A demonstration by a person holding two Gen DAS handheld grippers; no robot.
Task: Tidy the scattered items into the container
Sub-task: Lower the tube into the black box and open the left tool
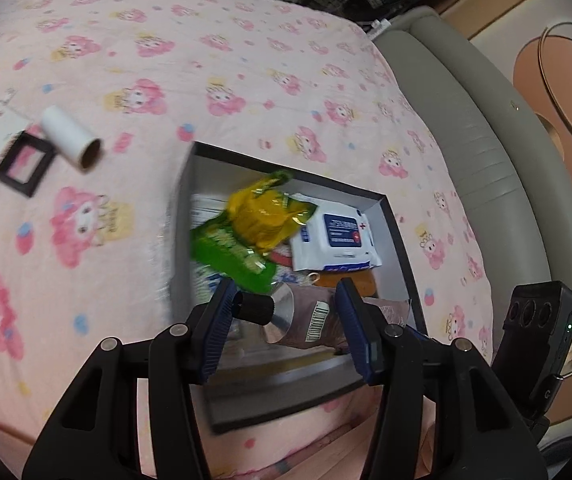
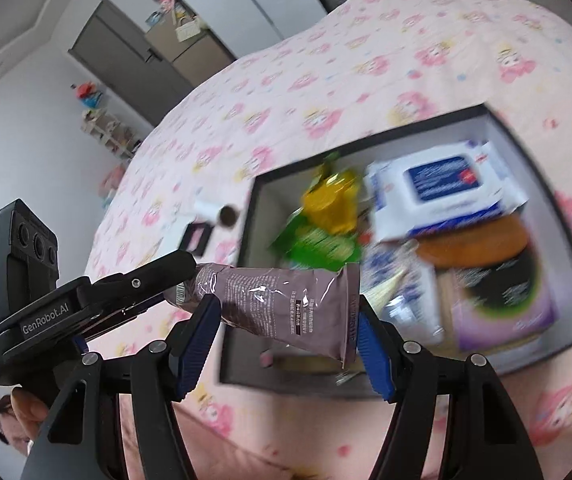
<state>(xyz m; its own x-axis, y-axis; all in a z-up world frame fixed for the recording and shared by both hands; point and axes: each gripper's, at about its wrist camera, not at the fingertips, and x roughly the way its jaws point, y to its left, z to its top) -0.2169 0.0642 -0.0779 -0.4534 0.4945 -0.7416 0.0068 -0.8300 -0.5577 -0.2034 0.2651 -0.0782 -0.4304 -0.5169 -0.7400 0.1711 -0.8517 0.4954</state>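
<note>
A mauve tube with a black cap hangs crosswise over the black box. My left gripper is shut on it, one pad at the cap and the other on the body. In the right wrist view the tube lies across my right gripper, whose pads stand wide apart. The left gripper holds its cap end. The box holds snack bags, a wipes pack and a purple carton. A white roll and a black frame lie on the bed.
A pink cartoon-print bedspread covers the bed under the box. A grey padded bed edge runs along the right. The right gripper's body hangs just right of the left one. A hand grips the left handle.
</note>
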